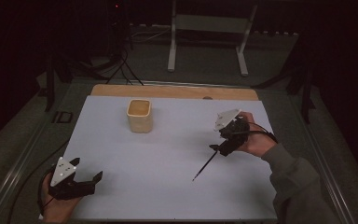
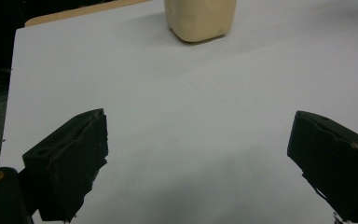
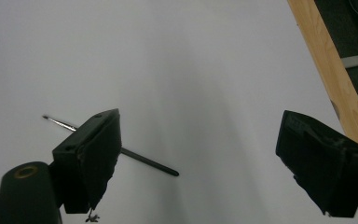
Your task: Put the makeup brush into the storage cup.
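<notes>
The right tool (image 1: 224, 140) sits over the right half of the desk (image 1: 168, 186), held in the person's right hand (image 1: 256, 140). Its jaws stand wide apart and grasp nothing, as the right gripper view confirms. A thin dark paintbrush (image 1: 206, 166) lies flat on the white desk surface, running diagonally from just beneath the right tool down toward the near middle of the desk. In the right gripper view the paintbrush (image 3: 144, 161) passes behind one jaw, with its fine tip to one side and its handle end lying in the open gap between the jaws. Whether that jaw touches the brush cannot be told.

The left tool (image 1: 81, 175) rests low at the near left corner of the desk, held in the left hand (image 1: 56, 207). Its jaws are likewise spread and released, with bare white surface between them.

A cream-coloured square cup (image 1: 139, 115) stands upright toward the far middle of the desk, well apart from both tools and from the paintbrush. In the left gripper view the cup (image 2: 200, 21) is ahead of the jaws.
</notes>
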Available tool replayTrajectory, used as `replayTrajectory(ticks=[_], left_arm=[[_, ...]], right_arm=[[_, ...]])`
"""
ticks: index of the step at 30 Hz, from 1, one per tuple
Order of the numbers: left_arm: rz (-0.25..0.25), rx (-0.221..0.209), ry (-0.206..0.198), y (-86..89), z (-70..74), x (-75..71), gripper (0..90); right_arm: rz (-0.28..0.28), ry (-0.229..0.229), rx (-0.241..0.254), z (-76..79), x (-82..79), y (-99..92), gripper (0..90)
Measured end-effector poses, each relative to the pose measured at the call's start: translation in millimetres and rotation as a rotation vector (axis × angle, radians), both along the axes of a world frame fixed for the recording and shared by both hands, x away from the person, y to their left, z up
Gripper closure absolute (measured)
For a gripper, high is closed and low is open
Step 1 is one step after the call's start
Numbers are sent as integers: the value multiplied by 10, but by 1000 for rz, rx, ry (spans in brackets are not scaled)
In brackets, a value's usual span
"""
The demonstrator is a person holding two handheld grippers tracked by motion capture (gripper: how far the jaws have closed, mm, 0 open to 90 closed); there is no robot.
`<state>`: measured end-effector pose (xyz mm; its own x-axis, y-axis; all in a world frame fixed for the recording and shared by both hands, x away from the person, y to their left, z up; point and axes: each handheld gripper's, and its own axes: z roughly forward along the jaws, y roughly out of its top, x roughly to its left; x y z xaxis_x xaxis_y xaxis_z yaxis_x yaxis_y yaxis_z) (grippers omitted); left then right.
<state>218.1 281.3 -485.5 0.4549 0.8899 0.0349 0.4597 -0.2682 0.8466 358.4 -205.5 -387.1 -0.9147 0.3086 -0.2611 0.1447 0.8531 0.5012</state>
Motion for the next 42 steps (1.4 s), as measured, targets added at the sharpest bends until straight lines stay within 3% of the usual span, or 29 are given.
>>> replayTrajectory(ticks=[23, 42], left_arm=[[-8, -2, 1, -2, 0, 0, 64], [-8, -3, -2, 0, 0, 1, 66]], right_arm=[[81, 20, -151, -27, 16, 147, 150], [127, 39, -215, -72, 0, 252, 155]])
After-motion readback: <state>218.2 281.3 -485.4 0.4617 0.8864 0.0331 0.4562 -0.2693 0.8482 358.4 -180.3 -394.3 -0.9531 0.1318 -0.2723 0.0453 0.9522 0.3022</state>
